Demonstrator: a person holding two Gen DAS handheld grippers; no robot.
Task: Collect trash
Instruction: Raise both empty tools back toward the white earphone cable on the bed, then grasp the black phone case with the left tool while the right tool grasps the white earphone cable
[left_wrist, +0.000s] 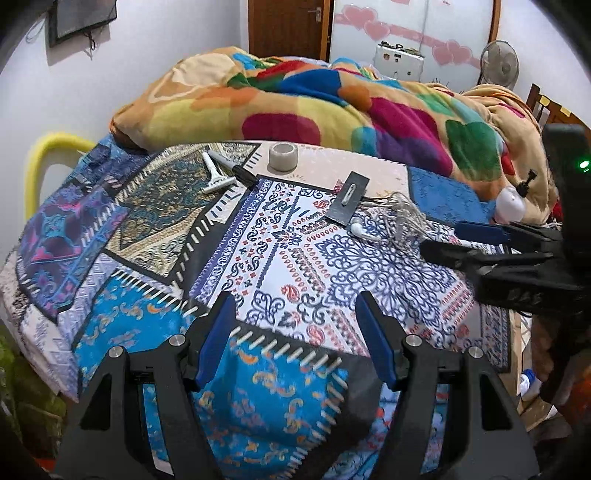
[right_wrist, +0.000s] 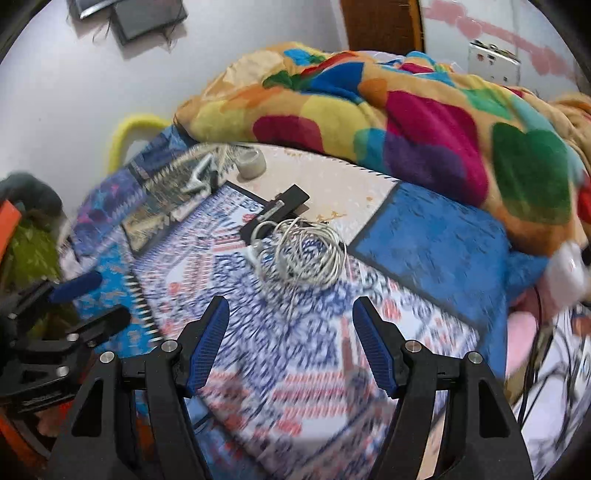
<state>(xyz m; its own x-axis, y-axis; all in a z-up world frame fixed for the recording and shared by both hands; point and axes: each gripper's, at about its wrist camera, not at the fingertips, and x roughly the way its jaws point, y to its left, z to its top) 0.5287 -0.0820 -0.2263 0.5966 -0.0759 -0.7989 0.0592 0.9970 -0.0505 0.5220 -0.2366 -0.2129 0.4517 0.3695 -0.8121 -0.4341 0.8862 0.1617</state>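
Two grippers are hanging over the patterned bedspread (left_wrist: 295, 240): your left gripper (left_wrist: 297, 314) and right gripper (right_wrist: 290, 319) are both gaping wide, holding nothing. Tangled white earphones (right_wrist: 299, 254) are lying just above centre in the right view, touching a black card (right_wrist: 275, 212); a tape roll (left_wrist: 283, 156) is sitting further up.

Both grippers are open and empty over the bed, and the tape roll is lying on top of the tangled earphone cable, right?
Not quite. The tape roll sits apart from the earphone cable, farther back near the razor, as the left wrist view shows. The left gripper and the right gripper are open and empty.
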